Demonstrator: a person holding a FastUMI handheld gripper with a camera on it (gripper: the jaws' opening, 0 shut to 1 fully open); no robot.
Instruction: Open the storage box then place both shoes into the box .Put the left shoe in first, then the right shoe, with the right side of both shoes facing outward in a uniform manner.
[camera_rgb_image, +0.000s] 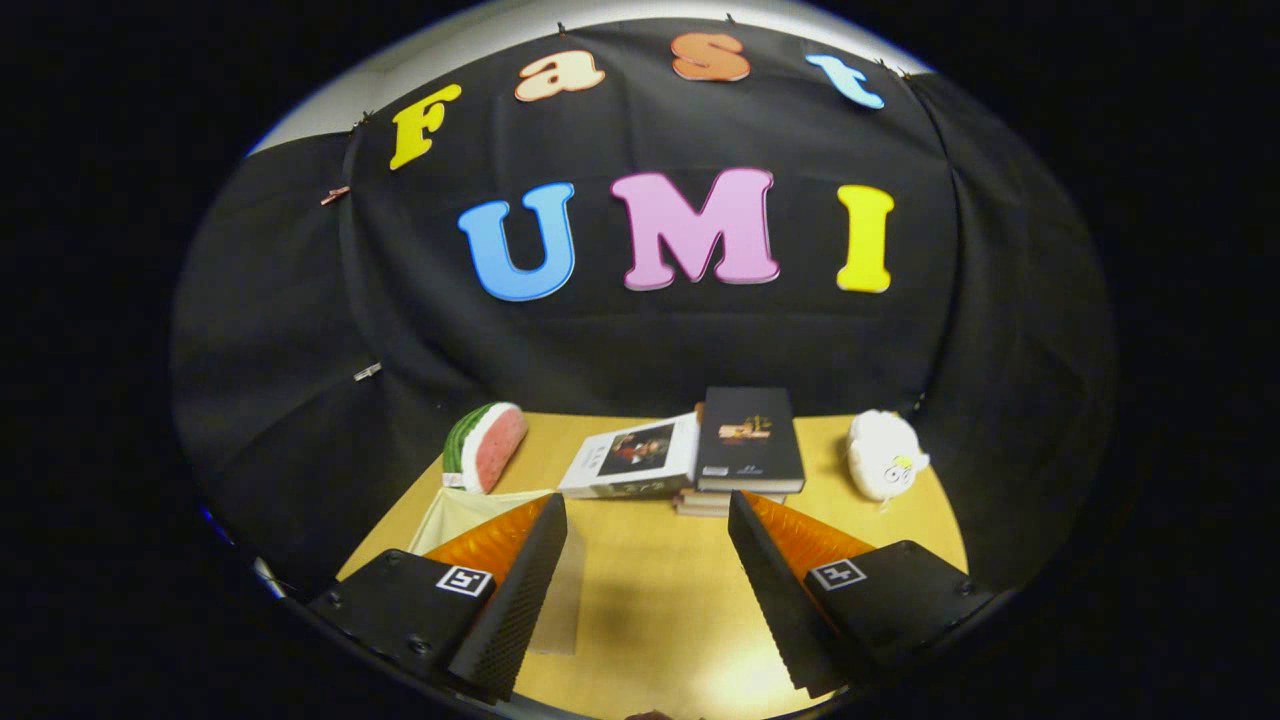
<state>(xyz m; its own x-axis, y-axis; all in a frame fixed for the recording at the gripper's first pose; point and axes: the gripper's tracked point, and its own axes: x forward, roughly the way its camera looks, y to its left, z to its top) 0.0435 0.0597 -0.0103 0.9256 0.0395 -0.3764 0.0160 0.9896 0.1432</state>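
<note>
While the tool (648, 520) hangs above the wooden surface (650, 600) with its two fingers spread wide apart and nothing between them, the one task thing in sight lies off to its left: a pale, see-through box (470, 512) whose rim and wall show behind and just beside the left finger (520, 590). The finger covers much of it, so I cannot tell whether its lid is on, off or swung open, and what it holds is hidden. Its near wall seems to run along the line of the fingers, away toward the back, though too little shows to be sure of its long axis. Any move on the box would, in my judgement, call for swinging the tool leftward, since the bare surface straight ahead between the fingers carries nothing to grip. Beyond the fingers, near the booth's dark wall, sit a watermelon slice toy (485, 447) just behind the box, a white book (632, 458) beside a dark book (749, 440) stacked on others, and a white plush toy (884, 455) to the right, well apart from the box. Where the shoes lie cannot be told from here, so how far the task stands is open.
</note>
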